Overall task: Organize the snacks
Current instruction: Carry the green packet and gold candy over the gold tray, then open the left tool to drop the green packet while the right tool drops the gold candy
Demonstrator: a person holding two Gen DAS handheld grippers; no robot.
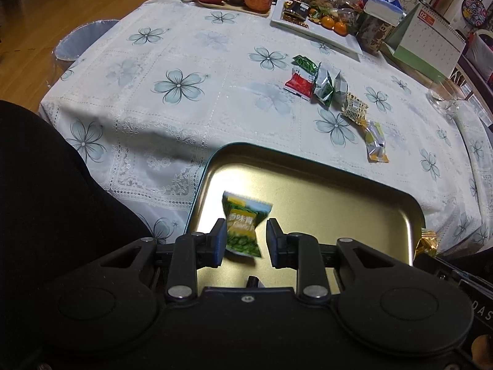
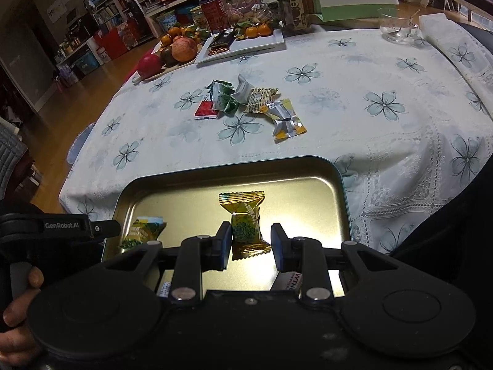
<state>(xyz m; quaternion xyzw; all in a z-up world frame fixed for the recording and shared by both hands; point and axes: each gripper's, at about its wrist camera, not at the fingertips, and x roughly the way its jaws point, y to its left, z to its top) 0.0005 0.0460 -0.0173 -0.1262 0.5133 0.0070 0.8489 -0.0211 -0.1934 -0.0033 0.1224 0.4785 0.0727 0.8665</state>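
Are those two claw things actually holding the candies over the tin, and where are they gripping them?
Neither holds anything. The left gripper has its fingers spread, the green snack packet loose between them. The right gripper is likewise open around the gold candy, above the tin tray.

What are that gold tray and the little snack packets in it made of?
The tray looks like thin painted metal: a smooth gold inside with a bright glare and a rolled rim. The gold packet and green packet look like glossy printed plastic film or foil, judging by their crimped, zigzag ends and creases.

Two wrapped snacks [image 2: 246,225], seemingly in tin [image 2: 308,169]
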